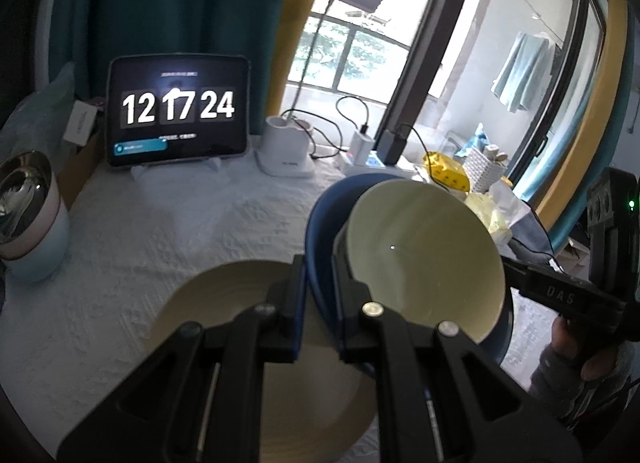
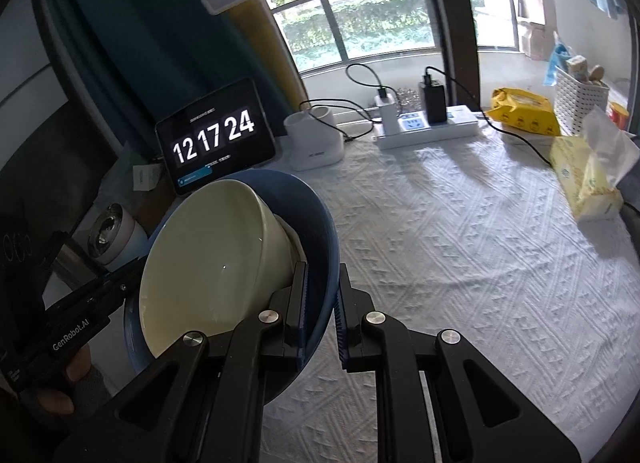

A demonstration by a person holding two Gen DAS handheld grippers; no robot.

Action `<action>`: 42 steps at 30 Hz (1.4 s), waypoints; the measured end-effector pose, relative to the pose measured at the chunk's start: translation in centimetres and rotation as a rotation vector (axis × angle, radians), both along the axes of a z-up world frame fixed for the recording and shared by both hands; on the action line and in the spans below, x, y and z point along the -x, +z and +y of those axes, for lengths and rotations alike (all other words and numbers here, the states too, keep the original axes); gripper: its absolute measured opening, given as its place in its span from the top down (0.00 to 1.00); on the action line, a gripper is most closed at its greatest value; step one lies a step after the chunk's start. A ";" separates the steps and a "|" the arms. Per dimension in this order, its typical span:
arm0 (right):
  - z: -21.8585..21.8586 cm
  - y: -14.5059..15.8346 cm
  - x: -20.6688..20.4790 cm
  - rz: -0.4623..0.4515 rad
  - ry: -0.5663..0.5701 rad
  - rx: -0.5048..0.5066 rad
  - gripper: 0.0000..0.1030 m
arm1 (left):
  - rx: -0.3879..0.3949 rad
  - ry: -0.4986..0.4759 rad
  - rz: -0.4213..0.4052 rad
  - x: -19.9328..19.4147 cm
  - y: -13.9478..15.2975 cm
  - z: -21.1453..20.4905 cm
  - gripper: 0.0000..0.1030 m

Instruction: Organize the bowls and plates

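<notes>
On my far left an insulated cup (image 1: 28, 215) stands by the tabletop (image 1: 168, 215) edge, then the clock tablet (image 1: 178, 111) and lamp base (image 1: 286, 151) along the back. Below my left gripper (image 1: 316, 311) lies a cream plate (image 1: 224, 303), still alone. My left fingers are clamped on the blue bowl (image 1: 320, 231) rim, the cream bowl (image 1: 424, 255) nested inside (so that stacking looks done). My right gripper (image 2: 320, 311) pinches the opposite rim. Setting the pair on the plate remains, I judge; nothing blocks it. Tissues (image 2: 588, 179) sit far right.
</notes>
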State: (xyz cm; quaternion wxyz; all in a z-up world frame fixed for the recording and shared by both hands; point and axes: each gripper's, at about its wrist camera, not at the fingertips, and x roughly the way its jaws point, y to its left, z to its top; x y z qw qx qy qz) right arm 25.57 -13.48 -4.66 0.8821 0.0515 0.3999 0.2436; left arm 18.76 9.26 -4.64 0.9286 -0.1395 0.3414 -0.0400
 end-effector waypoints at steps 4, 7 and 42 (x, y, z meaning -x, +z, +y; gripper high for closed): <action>1.4 -0.3 0.0 0.006 0.020 0.006 0.85 | 0.007 0.019 0.005 0.4 -0.2 1.2 0.90; 2.3 -0.5 0.0 0.011 0.033 0.010 0.85 | 0.012 0.035 0.010 0.8 -0.5 2.0 0.90; 9.9 -3.6 0.8 0.075 0.112 0.072 0.84 | 0.040 0.120 0.063 3.5 -3.7 8.0 0.89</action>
